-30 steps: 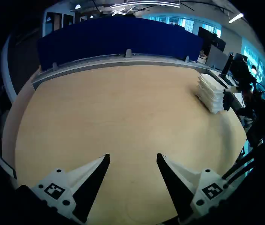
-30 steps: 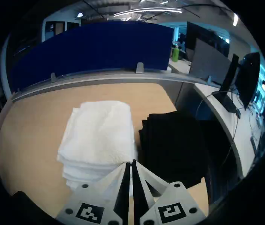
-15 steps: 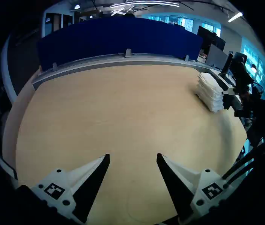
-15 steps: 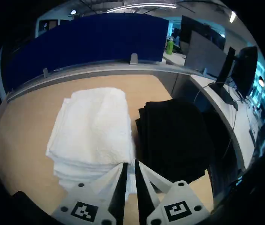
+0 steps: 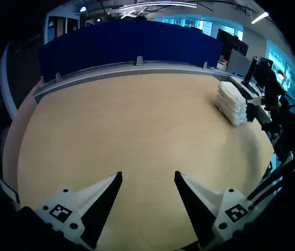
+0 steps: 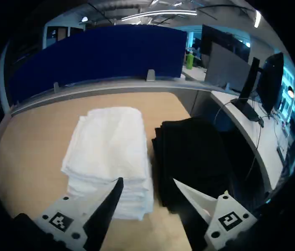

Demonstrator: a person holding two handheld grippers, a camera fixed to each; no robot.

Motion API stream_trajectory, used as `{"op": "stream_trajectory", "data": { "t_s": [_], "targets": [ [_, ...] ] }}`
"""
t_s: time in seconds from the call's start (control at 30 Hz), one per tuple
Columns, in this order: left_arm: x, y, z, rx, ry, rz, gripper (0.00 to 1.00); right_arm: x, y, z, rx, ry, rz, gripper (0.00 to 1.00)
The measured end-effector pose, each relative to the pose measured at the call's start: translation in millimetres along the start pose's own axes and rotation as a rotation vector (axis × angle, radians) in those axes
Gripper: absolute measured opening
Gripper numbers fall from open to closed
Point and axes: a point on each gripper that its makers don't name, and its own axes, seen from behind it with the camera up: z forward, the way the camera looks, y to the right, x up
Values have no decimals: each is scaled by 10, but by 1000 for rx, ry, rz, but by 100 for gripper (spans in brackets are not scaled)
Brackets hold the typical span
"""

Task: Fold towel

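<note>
While the left gripper [image 5: 147,172] hangs open-fingered over the desk [image 5: 126,117], the right gripper [image 6: 147,180], fingers apart, faces the towel stack [image 6: 108,142], lower centre: soft and floppy, probably best pinched at a top corner.

Left gripper view: I'm looking low across the table [image 5: 139,121] toward the blue partition [image 5: 126,42]; towel stack [image 5: 232,102] sitting far right
Right gripper view: I'm hovering close over that stack [image 6: 110,142]
Shared: stack; table; partition

A squared-up stack of folded white towels [image 6: 108,144] lies flat near the desk's [image 6: 30,142] right edge, just beside a like stack of folded black towels [image 6: 193,159] at that edge.
</note>
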Motion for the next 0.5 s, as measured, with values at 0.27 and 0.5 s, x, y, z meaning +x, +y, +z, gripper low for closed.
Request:
{"op": "stream_trajectory", "data": {
  "t_s": [0.27,0.5],
  "targets": [
    [9,11,-24,0,5,3,92,207,-240,15,48,47,-24,100],
    [-2,-40,-40,8,6,-9,92,350,-511,61,107,67,-44,100]
  ]
}}
